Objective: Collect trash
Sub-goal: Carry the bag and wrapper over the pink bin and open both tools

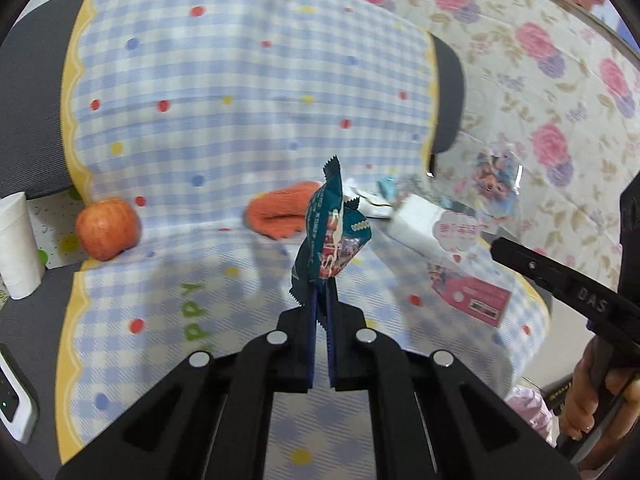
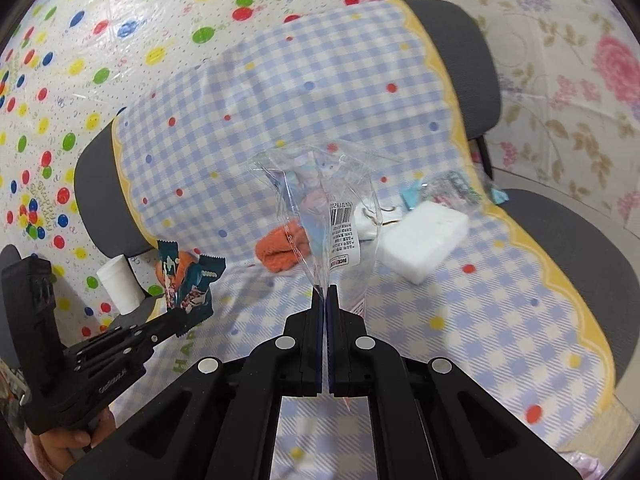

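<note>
My left gripper [image 1: 322, 292] is shut on a dark teal snack wrapper [image 1: 334, 232] and holds it upright above the checked cloth [image 1: 224, 80]. It also shows at the left of the right wrist view [image 2: 182, 320] with the wrapper [image 2: 188, 280]. My right gripper [image 2: 325, 294] is shut on a clear plastic bag [image 2: 320, 200] with a barcode label, held above the cloth [image 2: 320, 80]. In the left wrist view the clear bag [image 1: 480, 208] hangs at the right, by the right gripper's arm [image 1: 560, 284].
On the chair's cloth lie a red apple [image 1: 107, 229], an orange cloth [image 1: 280, 212], a white foam block [image 2: 422, 240] and small wrappers [image 2: 448, 188] behind it. A white paper cup [image 1: 16, 246] stands at the left. The grey chair back [image 2: 472, 68] rises behind.
</note>
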The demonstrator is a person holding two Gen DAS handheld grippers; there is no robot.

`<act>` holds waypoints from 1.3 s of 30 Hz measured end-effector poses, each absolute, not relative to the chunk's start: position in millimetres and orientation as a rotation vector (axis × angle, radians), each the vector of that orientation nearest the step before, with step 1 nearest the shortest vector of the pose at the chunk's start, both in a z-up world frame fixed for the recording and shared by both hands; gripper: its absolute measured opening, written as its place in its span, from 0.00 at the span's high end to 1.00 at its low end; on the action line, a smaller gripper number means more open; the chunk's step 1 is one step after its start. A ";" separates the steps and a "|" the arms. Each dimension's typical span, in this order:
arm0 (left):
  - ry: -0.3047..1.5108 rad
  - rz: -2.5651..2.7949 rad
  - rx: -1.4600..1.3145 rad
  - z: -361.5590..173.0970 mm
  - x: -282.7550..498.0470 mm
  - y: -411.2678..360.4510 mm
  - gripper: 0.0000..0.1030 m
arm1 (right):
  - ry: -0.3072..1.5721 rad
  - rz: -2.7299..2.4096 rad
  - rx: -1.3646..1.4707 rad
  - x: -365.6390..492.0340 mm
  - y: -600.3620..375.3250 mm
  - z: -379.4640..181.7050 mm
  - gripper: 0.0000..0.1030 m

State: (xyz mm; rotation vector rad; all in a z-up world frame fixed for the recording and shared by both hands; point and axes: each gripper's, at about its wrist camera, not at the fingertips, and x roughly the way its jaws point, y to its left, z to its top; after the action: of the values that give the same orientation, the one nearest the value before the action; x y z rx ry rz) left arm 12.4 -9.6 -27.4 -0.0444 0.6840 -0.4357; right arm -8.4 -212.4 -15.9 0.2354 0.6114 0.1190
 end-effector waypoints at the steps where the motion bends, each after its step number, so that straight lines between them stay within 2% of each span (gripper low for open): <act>1: 0.684 -0.448 -0.042 -27.8 7.2 -12.6 0.98 | 0.610 0.113 0.237 -12.3 -215.7 -15.2 0.98; 26: 0.681 -0.846 0.082 -35.3 -97.9 -146.1 0.98 | 0.629 -0.225 0.233 -179.7 -312.3 -23.9 0.98; 39: 0.729 -1.053 0.208 -60.7 -161.0 -212.9 0.98 | 0.674 -0.409 0.308 -268.3 -343.8 -44.4 0.96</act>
State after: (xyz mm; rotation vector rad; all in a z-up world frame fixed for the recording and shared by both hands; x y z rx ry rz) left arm -161.0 -212.9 -60.7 0.2077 0.7294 -1.0529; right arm -268.3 -343.8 -44.4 0.3079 0.6737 -0.4092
